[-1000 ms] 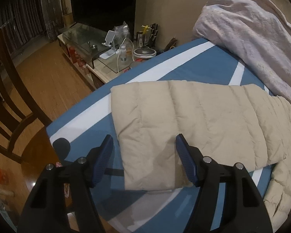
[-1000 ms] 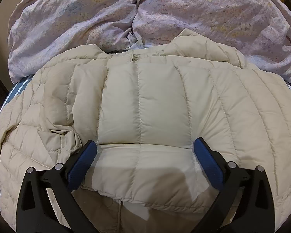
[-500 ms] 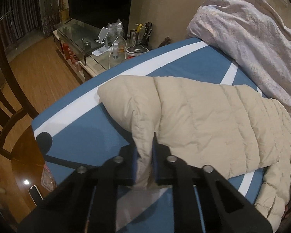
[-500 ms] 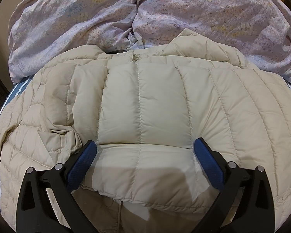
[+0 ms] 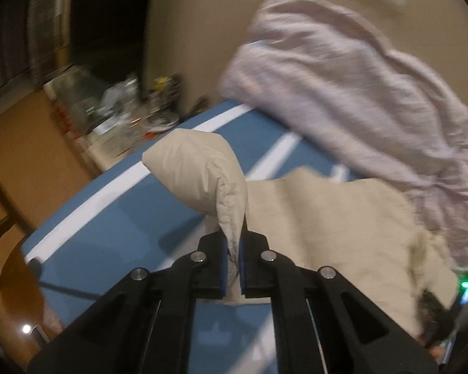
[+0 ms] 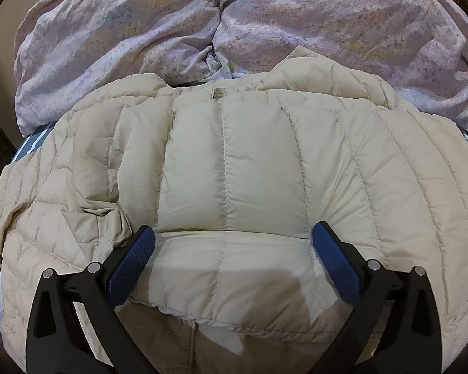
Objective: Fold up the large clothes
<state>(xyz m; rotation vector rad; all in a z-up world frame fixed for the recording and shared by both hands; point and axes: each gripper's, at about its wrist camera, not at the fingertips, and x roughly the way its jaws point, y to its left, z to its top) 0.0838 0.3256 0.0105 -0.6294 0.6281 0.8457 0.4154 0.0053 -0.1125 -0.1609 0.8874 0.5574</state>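
Observation:
A beige quilted down jacket (image 6: 231, 168) lies spread on a blue bed cover with white stripes (image 5: 115, 205). In the left wrist view my left gripper (image 5: 232, 249) is shut on the jacket's bottom hem (image 5: 202, 168) and holds it lifted off the bed, bunched above the jaws; the view is blurred by motion. The rest of the jacket (image 5: 327, 218) lies flat to the right. In the right wrist view my right gripper (image 6: 232, 249) is open, its blue pads (image 6: 131, 258) resting on a folded part of the jacket near the collar.
A lilac duvet (image 6: 234, 21) is heaped at the head of the bed, behind the jacket; it also shows in the left wrist view (image 5: 352, 93). A cluttered low glass table (image 5: 115, 109) and wooden floor (image 5: 21, 143) lie beyond the bed's foot.
My left gripper closed on the jacket's hem, then lifted it and carried it toward the collar end. The right gripper has not moved.

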